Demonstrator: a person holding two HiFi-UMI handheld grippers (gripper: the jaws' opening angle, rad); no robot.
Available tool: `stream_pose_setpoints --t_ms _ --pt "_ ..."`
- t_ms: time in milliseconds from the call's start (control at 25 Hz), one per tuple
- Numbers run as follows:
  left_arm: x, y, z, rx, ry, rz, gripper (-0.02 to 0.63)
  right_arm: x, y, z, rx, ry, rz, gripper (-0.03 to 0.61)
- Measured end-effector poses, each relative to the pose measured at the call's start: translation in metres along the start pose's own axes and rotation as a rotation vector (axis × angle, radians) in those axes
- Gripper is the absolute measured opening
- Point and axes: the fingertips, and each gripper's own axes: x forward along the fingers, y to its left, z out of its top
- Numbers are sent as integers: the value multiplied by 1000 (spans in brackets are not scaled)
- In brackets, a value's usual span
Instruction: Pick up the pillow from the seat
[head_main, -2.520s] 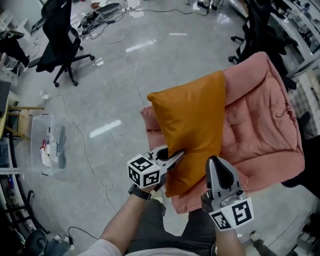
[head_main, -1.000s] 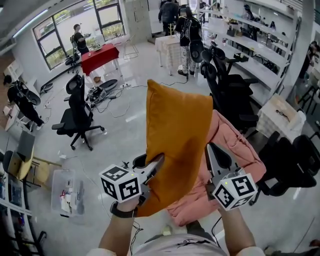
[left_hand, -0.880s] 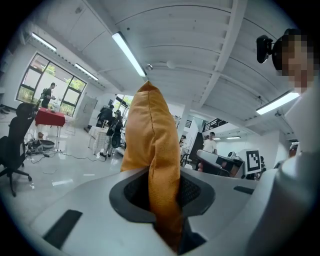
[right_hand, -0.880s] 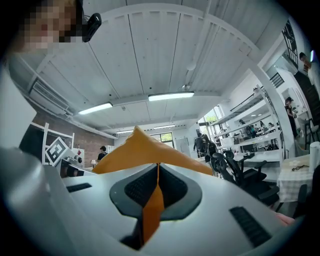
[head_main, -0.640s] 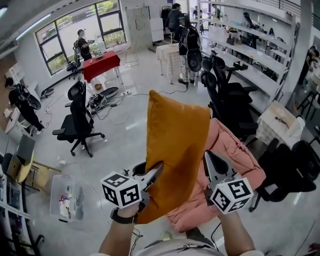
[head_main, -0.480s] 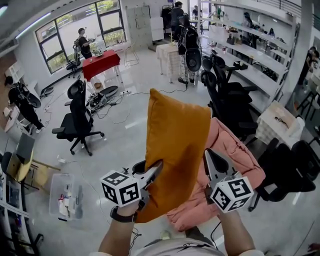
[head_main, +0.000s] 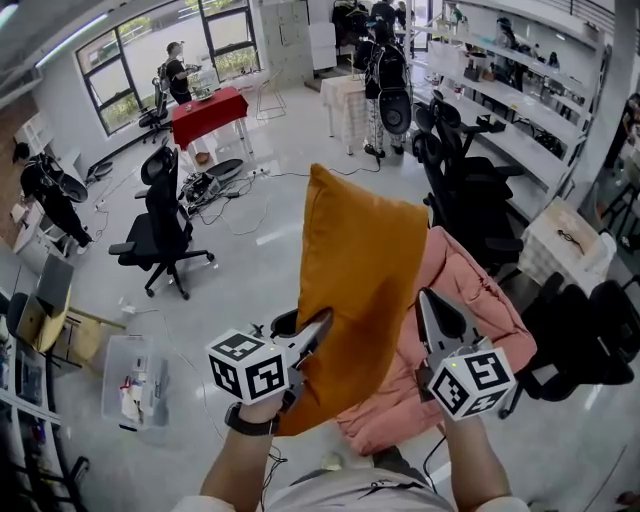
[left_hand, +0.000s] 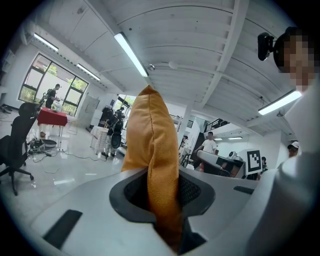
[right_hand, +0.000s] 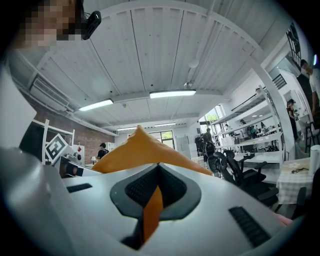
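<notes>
Glossy grey floor (head_main: 250, 240) spread below me, black office chair (head_main: 165, 225) and red table (head_main: 210, 103) far left. I held the orange pillow (head_main: 360, 290) upright, hiding the pink seat's (head_main: 470, 310) left edge, with left gripper (head_main: 325, 318) and right gripper (head_main: 425, 297) each clamped on its lower fabric.

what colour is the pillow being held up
Burnt orange, plain; the pillow shows best in the head view.

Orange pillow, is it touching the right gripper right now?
Touching. In the right gripper view, the right gripper is shut on a fold of the orange pillow, with the fabric pinched between its jaws.
</notes>
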Motion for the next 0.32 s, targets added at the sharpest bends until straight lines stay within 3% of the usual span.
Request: stream_pose_setpoints --t_ms 320 --pt "0 4 -1 7 7 9 103 6 5 -1 3 4 8 14"
